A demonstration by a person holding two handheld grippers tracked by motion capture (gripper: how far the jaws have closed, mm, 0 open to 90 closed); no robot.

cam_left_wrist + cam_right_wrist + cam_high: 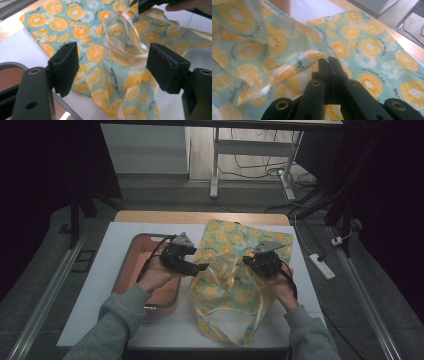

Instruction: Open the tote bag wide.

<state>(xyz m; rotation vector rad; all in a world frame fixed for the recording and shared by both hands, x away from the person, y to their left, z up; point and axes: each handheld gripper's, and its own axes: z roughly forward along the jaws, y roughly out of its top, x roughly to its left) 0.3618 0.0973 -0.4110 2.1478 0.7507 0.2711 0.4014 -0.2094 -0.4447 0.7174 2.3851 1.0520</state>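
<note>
High view: a thin turquoise cloth printed with orange slices (235, 265) is spread rumpled on the white worktop (115, 237), just right of a shallow salmon-pink plastic tub (131, 255). The right gripper (328, 60) is pinched shut on a raised fold of the cloth; the left gripper (112, 67) is held over the cloth's tub-side part, jaws wide apart and empty. A lift or fold appears to be under way — a second grasp is judged next. Behind the worktop, grey floor and cables are seen.

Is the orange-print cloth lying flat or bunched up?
Bunched up: the orange-print cloth is rumpled at its middle, where the right tongs pinch a raised fold; its far part lies flat.
</note>
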